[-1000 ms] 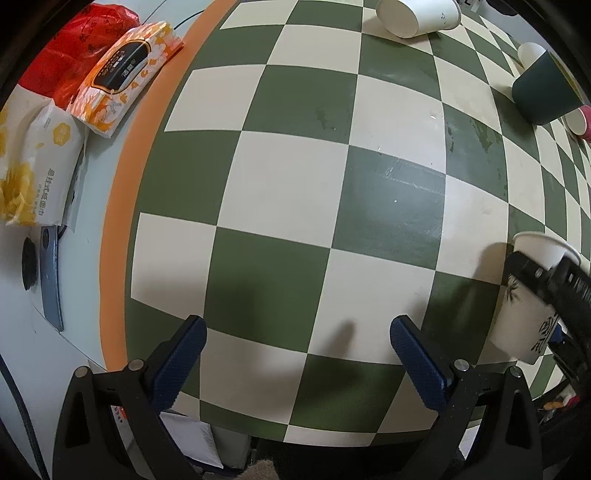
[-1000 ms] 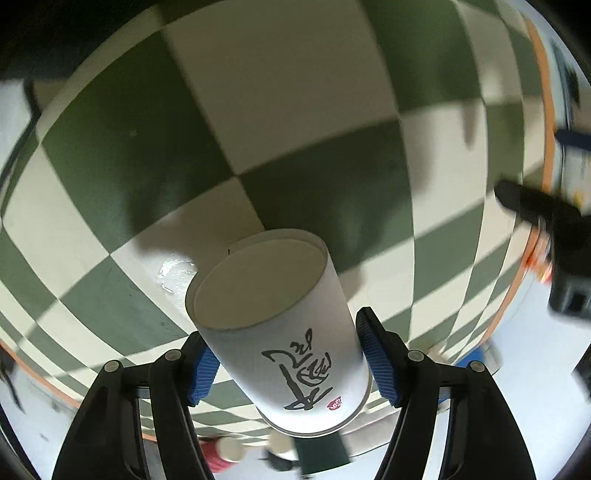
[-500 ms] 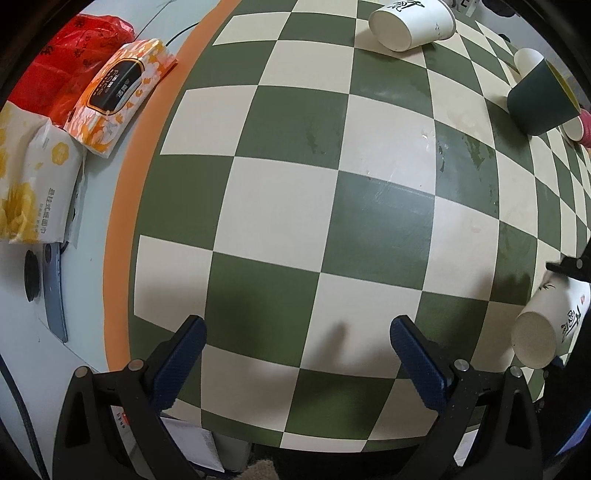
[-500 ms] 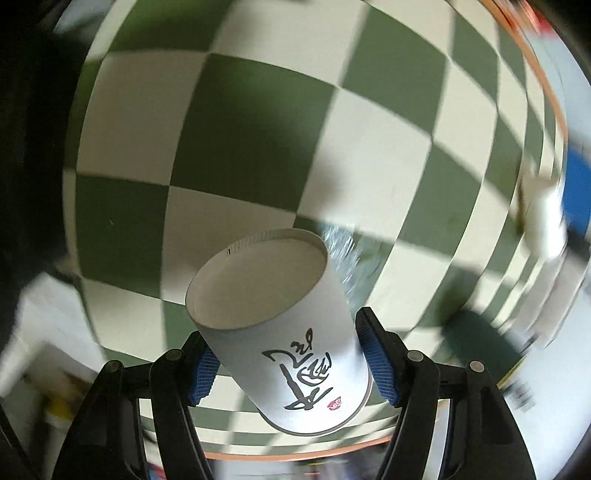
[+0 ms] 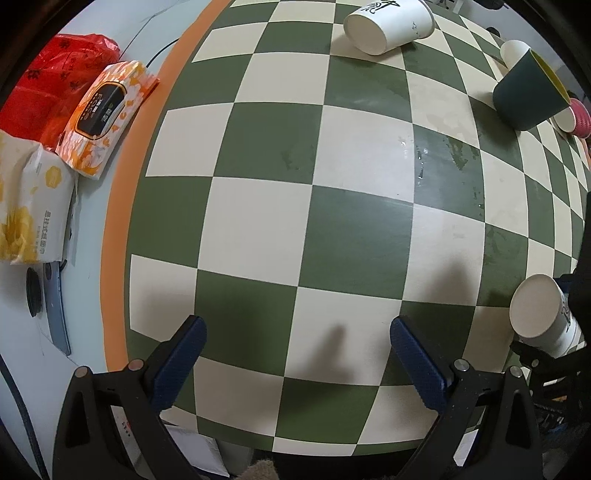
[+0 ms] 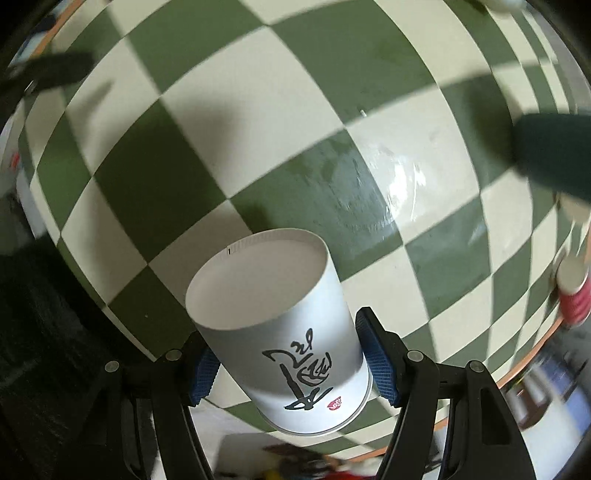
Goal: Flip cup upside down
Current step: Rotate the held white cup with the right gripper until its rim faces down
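Cup [image 6: 280,332], white paper with black brushwork, sits clamped between the blue pads of the right gripper [image 6: 291,360] at lower centre of the right wrist view, tilted, held above the checkered counter [image 6: 295,110]. From the left wrist, the same cup [image 5: 541,314] appears at the lower right edge. Left gripper [image 5: 295,354] is spread wide, grasping nothing. Another white cup [image 5: 388,26] lies on its side at the top; a dark green cup [image 5: 528,96] sits upper right.

Ahead of my left claw, a white paper cup [image 5: 391,26] lies tipped on the checkered mat [image 5: 295,206]; tissue packs [image 5: 107,114] sit far left.
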A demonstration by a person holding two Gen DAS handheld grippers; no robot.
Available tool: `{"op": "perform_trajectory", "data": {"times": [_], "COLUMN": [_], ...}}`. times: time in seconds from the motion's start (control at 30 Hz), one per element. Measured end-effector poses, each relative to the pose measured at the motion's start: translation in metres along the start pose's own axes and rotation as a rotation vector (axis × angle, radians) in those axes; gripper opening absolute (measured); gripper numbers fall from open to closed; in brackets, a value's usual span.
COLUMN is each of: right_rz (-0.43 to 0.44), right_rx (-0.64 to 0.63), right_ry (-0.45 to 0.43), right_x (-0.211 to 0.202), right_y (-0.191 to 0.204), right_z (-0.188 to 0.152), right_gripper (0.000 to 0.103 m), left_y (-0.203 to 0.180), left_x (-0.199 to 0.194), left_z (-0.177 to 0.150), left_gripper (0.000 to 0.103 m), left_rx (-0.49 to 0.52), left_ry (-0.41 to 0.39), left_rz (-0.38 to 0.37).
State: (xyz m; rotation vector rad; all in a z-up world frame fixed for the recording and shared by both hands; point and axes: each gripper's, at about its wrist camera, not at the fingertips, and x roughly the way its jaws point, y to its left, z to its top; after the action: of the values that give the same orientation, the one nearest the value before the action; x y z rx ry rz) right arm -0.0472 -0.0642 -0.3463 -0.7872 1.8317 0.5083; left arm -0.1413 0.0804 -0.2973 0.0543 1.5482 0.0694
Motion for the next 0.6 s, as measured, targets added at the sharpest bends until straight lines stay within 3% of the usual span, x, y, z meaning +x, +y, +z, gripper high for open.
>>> {"op": "perform_trajectory", "data": {"times": [0.3, 0.6], "right_rz": [0.047, 0.043], "right_rx": [0.12, 0.158], "right_ry": [0.016, 0.026], "right_x": [0.003, 0.005], "right_y": [-0.04, -0.047], "right_z": [0.017, 0.019], "right_gripper": [0.071, 0.072], "left_y": [-0.011, -0.011], "left_x": [-0.001, 0.005], "left_z": [0.002, -0.001], "left_gripper": [0.102, 0.102], "left_rx": [0.013, 0.023], "left_ry": [-0.008, -0.007], "left_rz": [0.005, -0.003]}}
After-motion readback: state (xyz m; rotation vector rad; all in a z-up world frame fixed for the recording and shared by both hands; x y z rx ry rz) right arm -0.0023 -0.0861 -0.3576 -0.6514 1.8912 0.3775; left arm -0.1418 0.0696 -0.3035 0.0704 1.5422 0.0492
